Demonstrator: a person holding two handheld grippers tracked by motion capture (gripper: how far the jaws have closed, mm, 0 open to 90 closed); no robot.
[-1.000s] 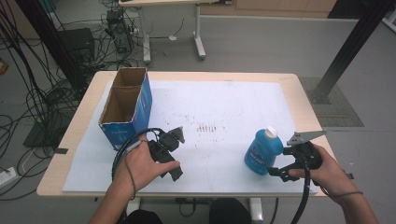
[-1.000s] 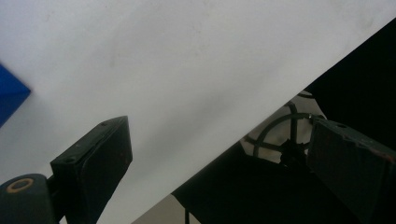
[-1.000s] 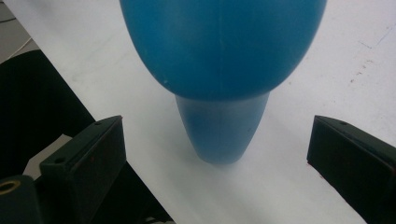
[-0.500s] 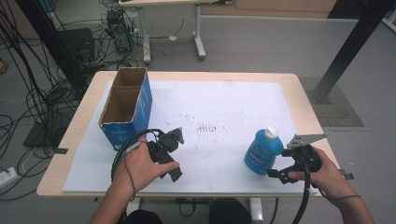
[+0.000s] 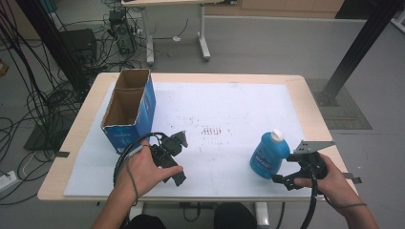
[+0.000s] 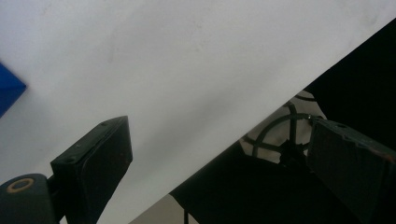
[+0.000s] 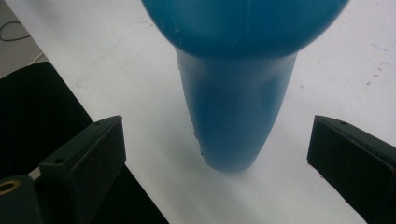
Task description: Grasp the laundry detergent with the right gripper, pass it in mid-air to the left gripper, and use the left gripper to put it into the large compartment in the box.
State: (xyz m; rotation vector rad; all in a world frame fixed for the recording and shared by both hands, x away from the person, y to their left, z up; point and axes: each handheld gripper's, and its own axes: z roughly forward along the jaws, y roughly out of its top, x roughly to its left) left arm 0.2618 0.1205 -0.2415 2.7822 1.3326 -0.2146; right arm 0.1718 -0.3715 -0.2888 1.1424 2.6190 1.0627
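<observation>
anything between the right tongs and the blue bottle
Nothing visible. The right tongs are open, with the bottle standing upright just ahead of the gap on the bare white sheet.

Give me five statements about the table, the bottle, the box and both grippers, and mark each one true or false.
1. The blue plastic bottle with a white cap stands upright on the white sheet. True.
2. The right gripper is clamped on the bottle. False: its jaws are open, one on each side of the bottle with a gap to it.
3. The open blue cardboard box sits near the table's left side. True.
4. The left gripper holds the box. False: its jaws are open and empty over the sheet's near edge.
5. The bottle lies inside the box. False: it stands apart, toward the right.
</observation>
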